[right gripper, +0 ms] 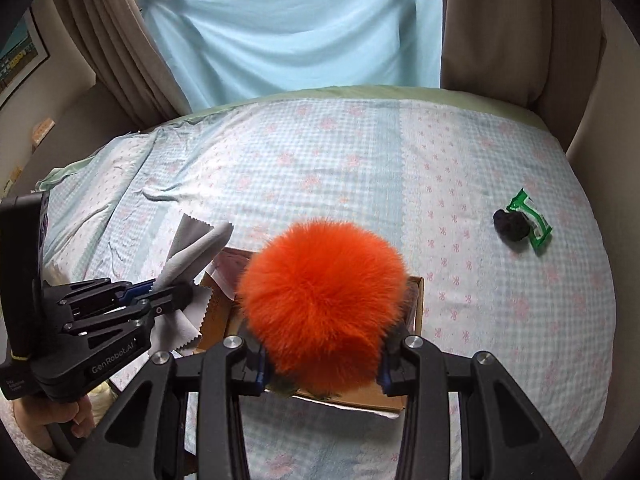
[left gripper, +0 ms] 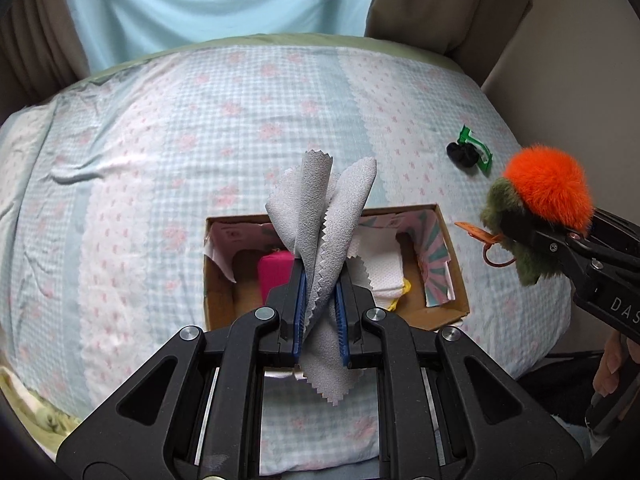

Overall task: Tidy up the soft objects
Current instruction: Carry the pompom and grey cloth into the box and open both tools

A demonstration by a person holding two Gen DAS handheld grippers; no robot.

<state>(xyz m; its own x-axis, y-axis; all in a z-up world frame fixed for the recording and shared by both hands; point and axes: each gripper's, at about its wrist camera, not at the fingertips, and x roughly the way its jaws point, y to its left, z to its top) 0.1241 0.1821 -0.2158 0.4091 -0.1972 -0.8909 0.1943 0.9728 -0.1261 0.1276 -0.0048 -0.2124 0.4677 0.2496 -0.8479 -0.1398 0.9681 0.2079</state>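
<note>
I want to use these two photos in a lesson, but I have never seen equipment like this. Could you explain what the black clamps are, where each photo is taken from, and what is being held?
They are hand-held grippers, one per hand, each carrying its own camera. The left gripper pinches a grey cloth. The right gripper grips an orange pompom. Both hang over a cardboard box on a patterned bedspread. Further off lies a black item with a green wrapper.
</note>
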